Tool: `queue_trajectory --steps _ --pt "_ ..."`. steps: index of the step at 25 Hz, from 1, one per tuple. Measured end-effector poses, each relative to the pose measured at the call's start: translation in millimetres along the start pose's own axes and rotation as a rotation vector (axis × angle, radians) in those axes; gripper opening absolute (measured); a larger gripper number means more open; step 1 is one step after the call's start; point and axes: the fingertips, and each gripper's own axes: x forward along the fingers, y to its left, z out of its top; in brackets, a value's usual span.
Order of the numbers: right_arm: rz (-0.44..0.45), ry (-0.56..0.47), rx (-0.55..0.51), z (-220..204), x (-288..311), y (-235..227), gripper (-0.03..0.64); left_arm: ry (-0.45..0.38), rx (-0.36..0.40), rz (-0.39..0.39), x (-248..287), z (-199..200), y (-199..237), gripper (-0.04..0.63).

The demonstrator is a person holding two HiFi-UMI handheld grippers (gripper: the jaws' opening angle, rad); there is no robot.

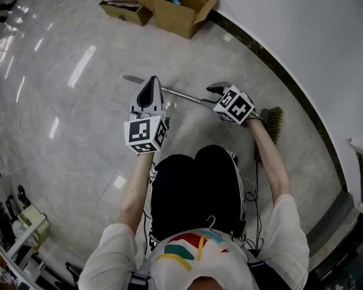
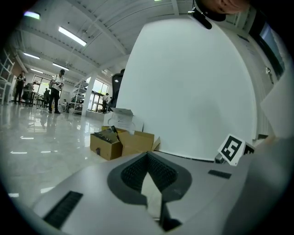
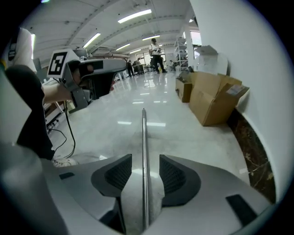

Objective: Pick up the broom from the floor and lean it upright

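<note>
- In the head view the right hand-held gripper (image 1: 212,94) and its marker cube cover a stretch of the broom (image 1: 181,94). They hide the spot where the handle meets the bristles (image 1: 274,122).
- Only the outer part of the bristles shows, past the person's right forearm.
- The left hand-held gripper (image 1: 151,85) overlaps the handle in the head view. Whether it touches the handle cannot be told.
- The right gripper view cuts the handle (image 3: 143,137) off at the bottom edge.
- The boxes (image 1: 177,17) are cropped by the top edge of the head view.
- The broom lies flat on the floor (image 1: 68,113). Its free end points toward the boxes, and its bristles lie near the dark skirting (image 1: 266,56) of the white wall (image 1: 295,34).
- The person squats just behind the broom, knees near the handle. Cables (image 1: 256,181) trail on the floor beside the right arm.
- People (image 2: 57,89) stand far off across the hall in the left gripper view.
- Left hand-held gripper (image 2: 147,156): the jaw tips meet and nothing is between them. It faces the boxes (image 2: 121,144) and the wall.
- Right hand-held gripper (image 3: 145,158): the jaws stand wide apart on either side of the handle. Floor shows between each pad and the handle, so the broom is not gripped.
</note>
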Motion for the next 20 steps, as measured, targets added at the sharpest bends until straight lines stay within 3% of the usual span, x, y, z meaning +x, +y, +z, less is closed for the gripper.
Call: queue_trajectory --steps 8,14,17,20 --pt "0.069 0.183 -0.037 -61 70 6 0.189 0.054 -0.006 0.037 -11 -54 15 0.044" --pt "0.065 0.224 0.000 -83 94 3 0.187 0.099 -0.002 0.032 -8 -84 18 0.044" --pt "0.034 0.218 0.023 -85 97 -3 0.097 0.108 0.008 0.024 -5 -90 15 0.044" --pt "0.026 0.214 0.002 -82 96 -2 0.092 0.108 0.011 0.019 -2 -88 10 0.044"
